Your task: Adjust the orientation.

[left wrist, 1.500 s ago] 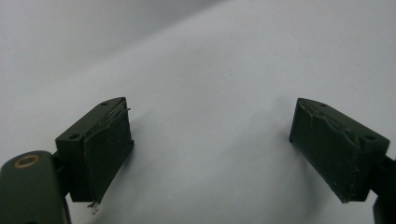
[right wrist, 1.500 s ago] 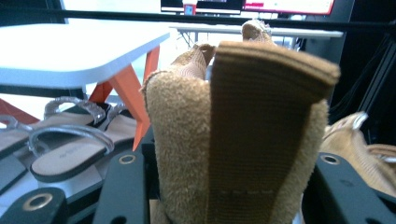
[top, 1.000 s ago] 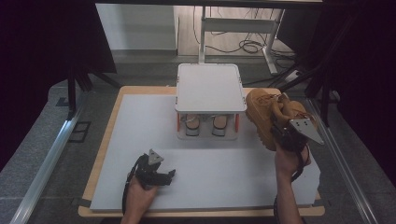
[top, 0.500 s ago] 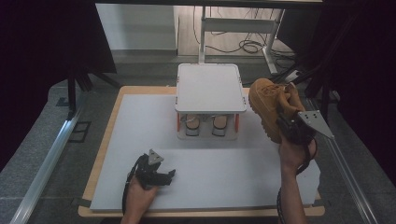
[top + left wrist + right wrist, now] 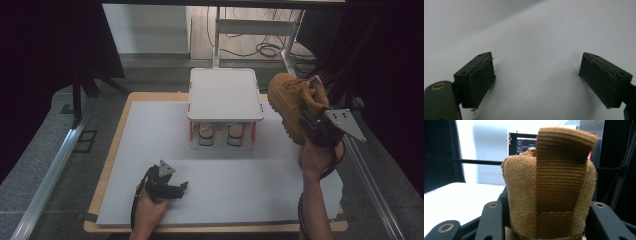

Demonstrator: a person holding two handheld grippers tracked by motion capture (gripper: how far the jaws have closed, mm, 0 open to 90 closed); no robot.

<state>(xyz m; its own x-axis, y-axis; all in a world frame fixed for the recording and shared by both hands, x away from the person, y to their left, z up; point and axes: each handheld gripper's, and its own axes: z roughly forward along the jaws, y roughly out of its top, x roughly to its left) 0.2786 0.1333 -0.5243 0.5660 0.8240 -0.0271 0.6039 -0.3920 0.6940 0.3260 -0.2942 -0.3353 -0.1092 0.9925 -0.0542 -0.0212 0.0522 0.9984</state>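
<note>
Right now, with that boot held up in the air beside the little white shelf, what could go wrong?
1. The right gripper clamps only the heel of the tan boot; the heavy toe hangs out, so it could twist or slip free.
2. The boot is close to the white rack; a careless swing might knock its corner.
3. The shoes under the rack leave little room there.

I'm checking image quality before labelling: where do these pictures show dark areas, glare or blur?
High view: the edges are dark, the white mat evenly lit. Left gripper view: soft shadows fall beside the open left gripper. Right gripper view: the boot in the right gripper is slightly soft, against a glaring background and bright monitor.
</note>
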